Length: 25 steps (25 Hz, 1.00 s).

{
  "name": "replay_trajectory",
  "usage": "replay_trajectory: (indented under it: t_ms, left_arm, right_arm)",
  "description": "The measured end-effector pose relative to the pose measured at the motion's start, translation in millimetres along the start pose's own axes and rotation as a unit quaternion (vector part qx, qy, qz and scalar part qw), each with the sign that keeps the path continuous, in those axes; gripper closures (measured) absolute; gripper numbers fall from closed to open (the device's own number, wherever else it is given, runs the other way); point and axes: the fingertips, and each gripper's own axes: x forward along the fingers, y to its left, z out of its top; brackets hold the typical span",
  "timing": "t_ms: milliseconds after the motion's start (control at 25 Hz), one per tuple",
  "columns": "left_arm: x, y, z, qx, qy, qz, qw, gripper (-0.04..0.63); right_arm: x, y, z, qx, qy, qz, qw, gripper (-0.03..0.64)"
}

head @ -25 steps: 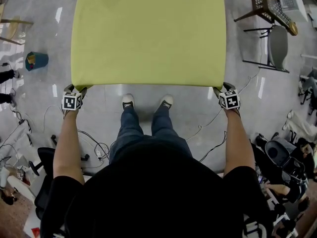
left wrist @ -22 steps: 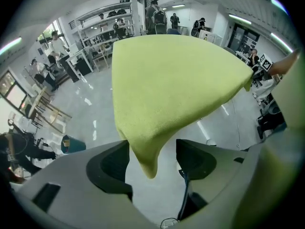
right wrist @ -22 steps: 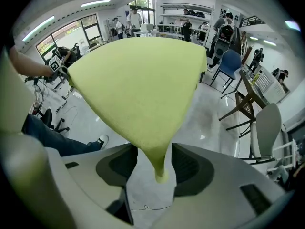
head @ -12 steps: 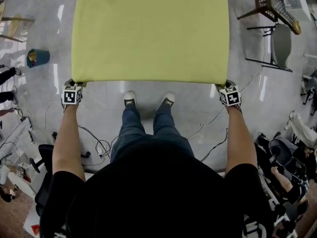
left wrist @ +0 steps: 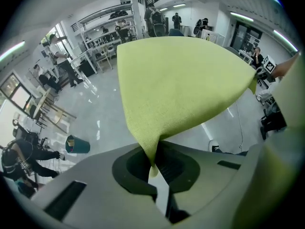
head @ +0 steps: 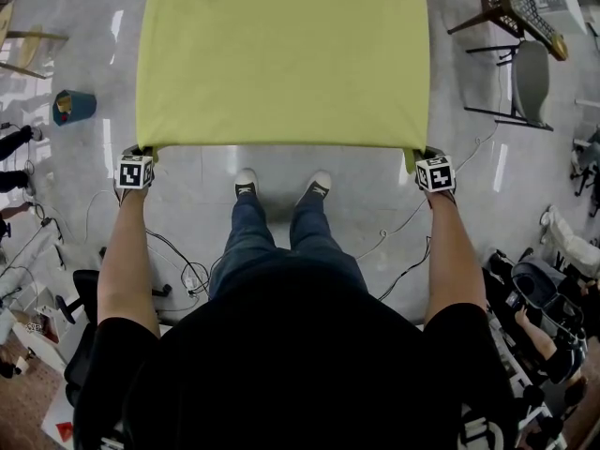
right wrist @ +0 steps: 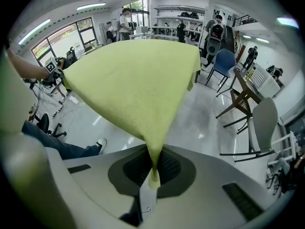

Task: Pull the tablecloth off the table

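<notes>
A yellow-green tablecloth [head: 281,54] covers the whole table top in the head view, so the table itself is hidden. My left gripper [head: 139,156] is shut on the cloth's near left corner. In the left gripper view that corner of the tablecloth [left wrist: 181,80] runs down to a pinched tip between the closed jaws of the left gripper [left wrist: 152,168]. My right gripper [head: 424,157] is shut on the near right corner. The right gripper view shows the tablecloth [right wrist: 138,75] narrowing into the closed jaws of the right gripper [right wrist: 153,175].
A person's legs and white shoes [head: 244,186] stand on the grey floor just before the table's near edge. Cables [head: 178,261] trail on the floor. A teal bin [head: 70,106] stands at the left; chairs [head: 525,82] and a wooden table [head: 511,7] stand at the right.
Both grippers went from open beside the cloth's near corners to shut on them. The corners now bunch into the jaws and both grippers sit slightly higher in the view.
</notes>
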Motion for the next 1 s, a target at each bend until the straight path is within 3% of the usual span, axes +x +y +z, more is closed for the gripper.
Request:
replay_trajectory:
  t_ms: [320, 640, 1000]
  left_arm:
    - [-42.8, -17.0, -0.4, -0.014, -0.007, 0.024, 0.9996, 0.572]
    - [-85.3, -39.4, -9.2, 0.012, -0.015, 0.057, 0.9982, 0.572]
    - [-112.2, -51.2, -47.9, 0.019, -0.021, 0.053, 0.9982, 0.572]
  right_arm:
    - [-21.8, -3.9, -23.0, -0.012, -0.007, 0.018, 1.000, 0.600]
    - [-38.8, -2.2, -57.6, -0.033, -0.022, 0.051, 0.998, 0.600]
    - [-76.9, 20.9, -92.8, -0.030, -0.024, 0.049, 0.998, 0.600]
